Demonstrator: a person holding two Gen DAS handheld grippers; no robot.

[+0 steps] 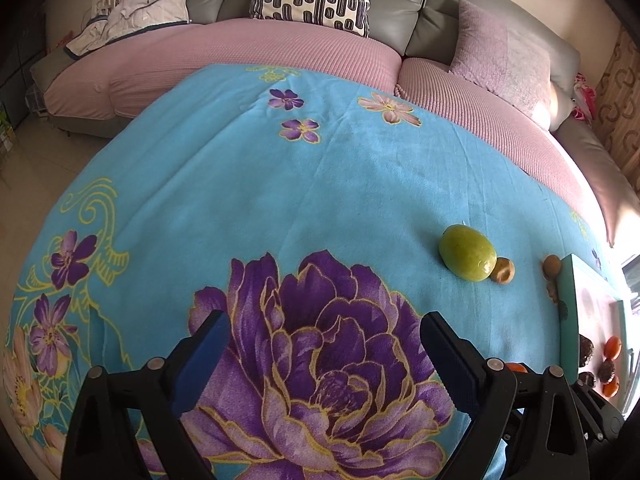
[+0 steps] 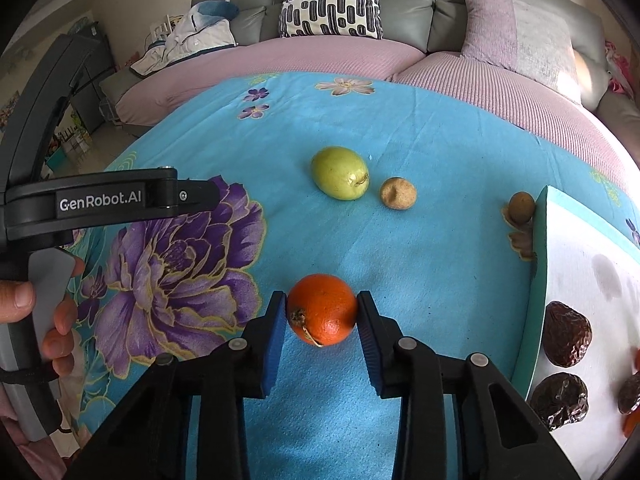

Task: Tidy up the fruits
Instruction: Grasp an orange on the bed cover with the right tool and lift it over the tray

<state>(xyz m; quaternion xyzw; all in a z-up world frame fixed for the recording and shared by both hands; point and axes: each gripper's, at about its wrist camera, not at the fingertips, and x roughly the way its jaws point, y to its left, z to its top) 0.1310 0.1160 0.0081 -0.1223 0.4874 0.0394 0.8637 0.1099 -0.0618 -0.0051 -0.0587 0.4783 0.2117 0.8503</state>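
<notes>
"GenRobot.AI" in white on the black left gripper [image 2: 100, 200] body; no other text.

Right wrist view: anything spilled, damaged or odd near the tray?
Nothing spilled. One oddity: beside the tray's left edge, under the small brown fruit, lies what looks like broken peel.

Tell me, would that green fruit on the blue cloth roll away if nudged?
Probably a little. The green fruit is smooth and egg-shaped, so it may wobble rather than roll straight. The soft blue cloth should slow it, and the small tan fruit beside it might block one side.
</notes>
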